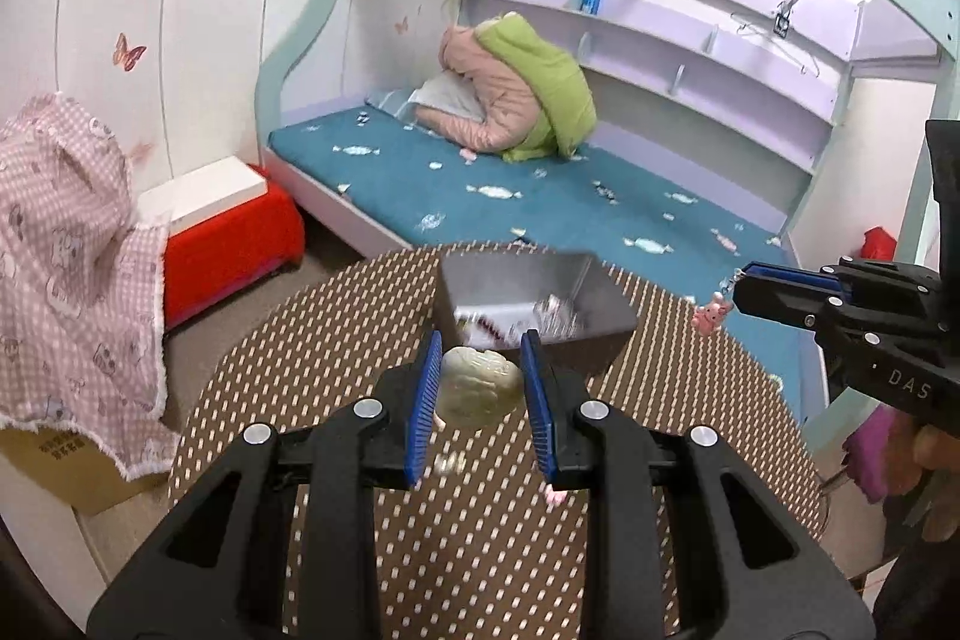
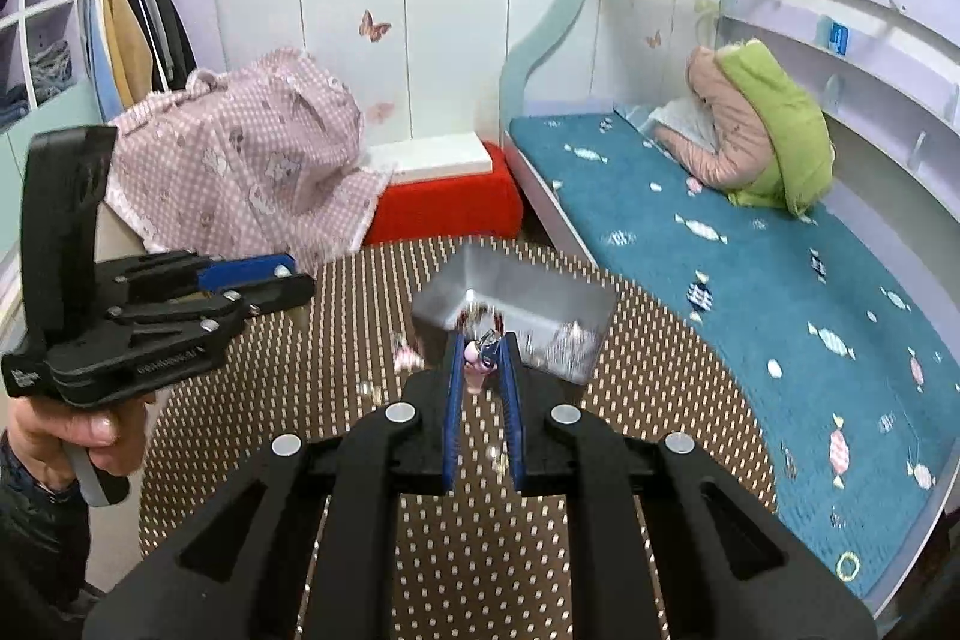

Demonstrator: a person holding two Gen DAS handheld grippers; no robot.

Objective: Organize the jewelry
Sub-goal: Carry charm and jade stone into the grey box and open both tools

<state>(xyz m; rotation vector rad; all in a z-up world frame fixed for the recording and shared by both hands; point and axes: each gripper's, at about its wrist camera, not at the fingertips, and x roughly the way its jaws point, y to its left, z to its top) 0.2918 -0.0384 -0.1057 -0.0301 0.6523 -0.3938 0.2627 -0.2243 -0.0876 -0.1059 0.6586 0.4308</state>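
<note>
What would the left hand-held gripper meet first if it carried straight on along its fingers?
Probably the grey metal box on the table: it sits just past the pale green pendant between the fingers, though depth is unclear.

Beyond my fingertips lies the blue bed [image 1: 540, 214] with piled jackets [image 1: 516, 94]; left of them, a red stool [image 1: 234, 238] and pink cloth [image 1: 66, 244].

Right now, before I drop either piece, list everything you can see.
metal box: one, grey, far side of table, jewelry inside
jade pendant: one, pale green, between left gripper's fingers
bunny charm: one, pink, hanging from right gripper
table: one, brown with cream dots
bed: one, teal cover
jackets: two, pink and green, on bed
stool: one, red, white top
checked cloth: one, pink, left
left gripper: black, blue pads
right gripper: black, blue pads
</note>
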